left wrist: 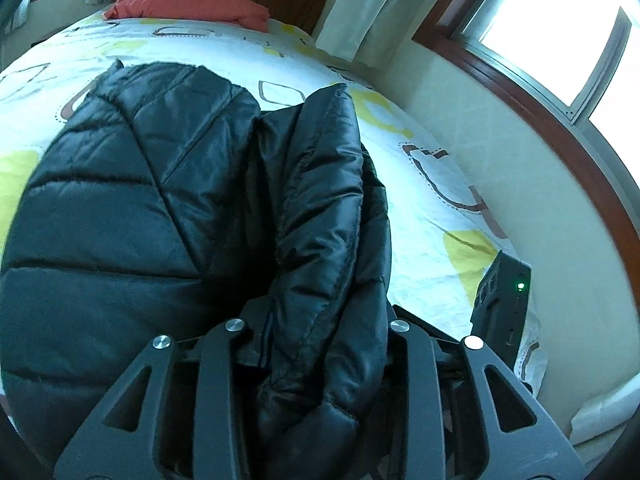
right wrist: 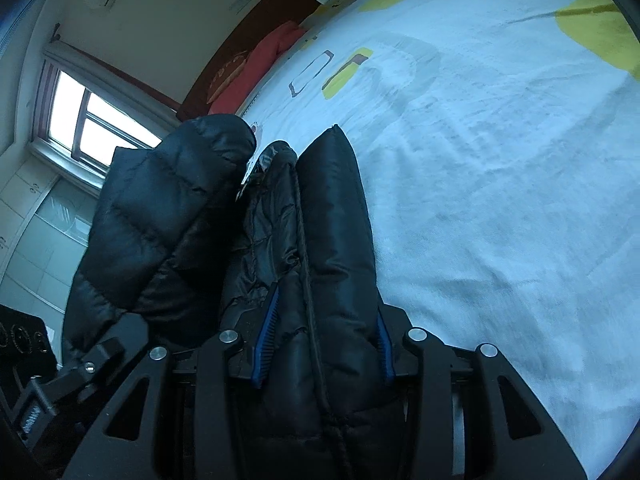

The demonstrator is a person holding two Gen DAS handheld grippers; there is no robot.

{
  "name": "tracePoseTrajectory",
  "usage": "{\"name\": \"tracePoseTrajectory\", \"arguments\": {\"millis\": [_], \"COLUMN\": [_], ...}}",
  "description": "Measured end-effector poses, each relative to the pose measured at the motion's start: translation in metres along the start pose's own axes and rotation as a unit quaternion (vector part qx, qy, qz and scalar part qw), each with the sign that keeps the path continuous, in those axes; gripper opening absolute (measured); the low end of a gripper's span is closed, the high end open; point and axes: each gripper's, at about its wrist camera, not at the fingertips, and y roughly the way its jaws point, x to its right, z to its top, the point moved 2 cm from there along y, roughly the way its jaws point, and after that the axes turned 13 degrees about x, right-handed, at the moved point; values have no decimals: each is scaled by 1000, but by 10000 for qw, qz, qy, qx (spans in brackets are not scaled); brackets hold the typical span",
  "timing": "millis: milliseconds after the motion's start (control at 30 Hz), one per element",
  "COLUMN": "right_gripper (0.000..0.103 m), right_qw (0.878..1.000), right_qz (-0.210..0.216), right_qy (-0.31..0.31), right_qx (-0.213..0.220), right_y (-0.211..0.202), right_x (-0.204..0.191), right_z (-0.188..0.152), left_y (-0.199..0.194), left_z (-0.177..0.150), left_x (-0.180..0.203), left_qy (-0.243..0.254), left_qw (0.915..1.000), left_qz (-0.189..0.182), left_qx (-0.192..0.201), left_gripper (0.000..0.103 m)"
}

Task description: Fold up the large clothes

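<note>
A black puffer jacket [left wrist: 140,200] lies on the bed with one quilted panel spread flat to the left. A thick bunched fold of it runs up between the jaws of my left gripper [left wrist: 320,320]. That fold hides the fingertips and fills the whole gap, so the left gripper is shut on it. In the right wrist view the same jacket [right wrist: 168,216] hangs in two lobes. My right gripper [right wrist: 326,320] is shut on the narrower lobe, and its blue pads [right wrist: 266,332] press both sides of the padding along a corded seam.
The bed sheet [left wrist: 432,184] is white with yellow and brown shapes. A red pillow [left wrist: 192,6] lies at the headboard. A black device with a green light [left wrist: 504,304] stands at the bed's right edge beside the wall. Windows [left wrist: 560,28] are close on the right.
</note>
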Motion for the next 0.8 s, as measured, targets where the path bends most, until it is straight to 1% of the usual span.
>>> {"name": "tracePoseTrajectory", "arguments": {"millis": [33, 67, 100, 167, 300, 400, 500, 567, 667, 800], "right_gripper": [44, 46, 48, 53, 55, 55, 55, 55, 55, 56], "right_qw": [10000, 10000, 10000, 9998, 9993, 9988, 9986, 9984, 9982, 9981], "right_qz": [-23, -36, -67, -161, -275, -315, -284, -213, -89, 168], "right_qy": [4, 3, -15, -82, -160, -197, -185, -202, -247, -198], "right_qx": [20, 37, 56, 106, 199, 323, 408, 477, 540, 558], "right_y": [-3, -6, -9, -16, -34, -50, -63, -72, -80, -81], "right_x": [0, -1, -1, -3, -5, -7, -13, -20, -33, -57], "right_z": [0, 0, 0, 0, 1, 3, 4, 6, 9, 14], "left_y": [-3, -5, -11, -16, -35, -53, -75, -91, -107, -119], "left_z": [1, 3, 4, 10, 18, 24, 31, 37, 43, 46], "left_x": [1, 3, 6, 12, 26, 26, 22, 11, -15, -72], "left_qy": [0, -14, -73, -106, -78, -213, -179, -258, -562, -1102], "left_qw": [10000, 10000, 9998, 9996, 9990, 9977, 9966, 9955, 9931, 9867], "left_qz": [-1, -29, -135, -194, -296, -480, -491, -438, -273, 207], "left_qx": [11, 32, 97, 177, 312, 437, 639, 799, 993, 1179], "left_gripper": [34, 41, 48, 53, 56, 58, 59, 63, 66, 68]}}
